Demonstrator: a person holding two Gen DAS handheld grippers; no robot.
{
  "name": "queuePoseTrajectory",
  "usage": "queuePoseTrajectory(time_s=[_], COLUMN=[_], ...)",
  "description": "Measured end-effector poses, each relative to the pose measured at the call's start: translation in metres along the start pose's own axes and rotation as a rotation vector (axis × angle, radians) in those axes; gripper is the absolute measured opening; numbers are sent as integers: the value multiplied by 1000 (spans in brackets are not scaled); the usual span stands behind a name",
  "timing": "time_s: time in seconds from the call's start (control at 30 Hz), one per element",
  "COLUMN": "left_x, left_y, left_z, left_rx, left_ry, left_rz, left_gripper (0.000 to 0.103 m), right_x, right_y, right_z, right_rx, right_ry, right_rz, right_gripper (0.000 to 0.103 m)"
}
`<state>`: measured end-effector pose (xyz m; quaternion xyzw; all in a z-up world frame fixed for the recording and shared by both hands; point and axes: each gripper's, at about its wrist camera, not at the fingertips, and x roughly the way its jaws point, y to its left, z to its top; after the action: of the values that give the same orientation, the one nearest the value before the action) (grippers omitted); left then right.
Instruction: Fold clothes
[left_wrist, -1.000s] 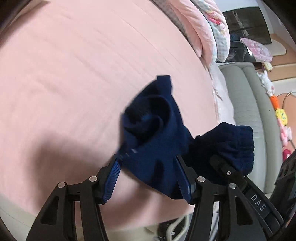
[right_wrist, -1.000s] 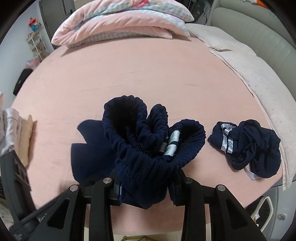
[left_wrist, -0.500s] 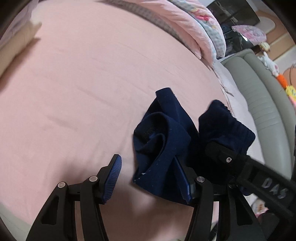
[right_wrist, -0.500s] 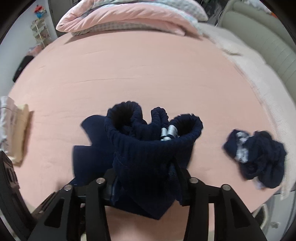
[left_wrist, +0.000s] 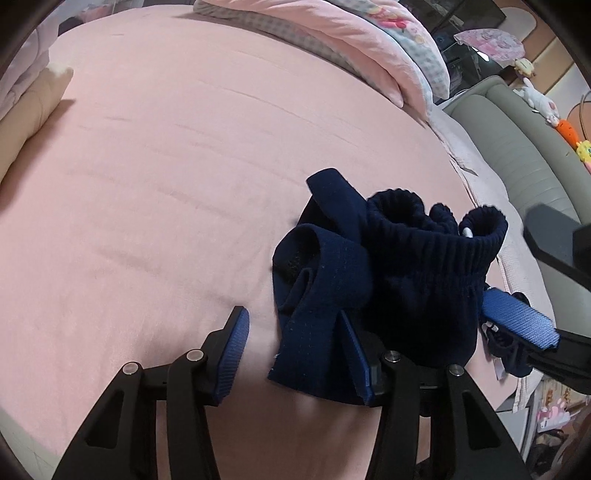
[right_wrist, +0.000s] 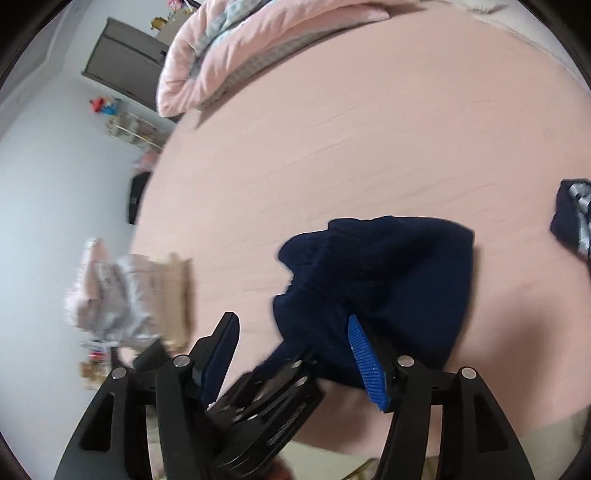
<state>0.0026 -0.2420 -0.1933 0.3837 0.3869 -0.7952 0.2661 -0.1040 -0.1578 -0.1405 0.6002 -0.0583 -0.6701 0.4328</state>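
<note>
Left wrist view: navy knit shorts (left_wrist: 406, 280), ribbed elastic waistband, bunched on the pink bedsheet (left_wrist: 166, 184). Left gripper (left_wrist: 295, 343) spread wide, fabric draped over one finger. Right gripper (right_wrist: 291, 354) also gaping, nothing pinched.

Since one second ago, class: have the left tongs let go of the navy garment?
Yes. The left tongs now stand open over the pink bedsheet, with the navy garment draped against only the right-hand finger; earlier they clamped it.
</note>
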Motion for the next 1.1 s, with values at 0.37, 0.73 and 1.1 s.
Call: queuePoseTrajectory(time_s=[0.37, 0.73, 1.1], left_x=[-9, -34, -58], left_y=[4, 7, -19], left_z=[-4, 22, 28], left_rx=[-6, -93, -30], left_ry=[21, 32, 21], left_rz=[-5, -41, -153], left_gripper=[47, 60, 75], right_x=[-42, -26, -7], right_y=[-34, -108, -114], right_z=[5, -8, -20], right_rx=[14, 184, 215], right_ry=[-105, -65, -74], right_rz=[-180, -189, -167], right_gripper=[61, 61, 61])
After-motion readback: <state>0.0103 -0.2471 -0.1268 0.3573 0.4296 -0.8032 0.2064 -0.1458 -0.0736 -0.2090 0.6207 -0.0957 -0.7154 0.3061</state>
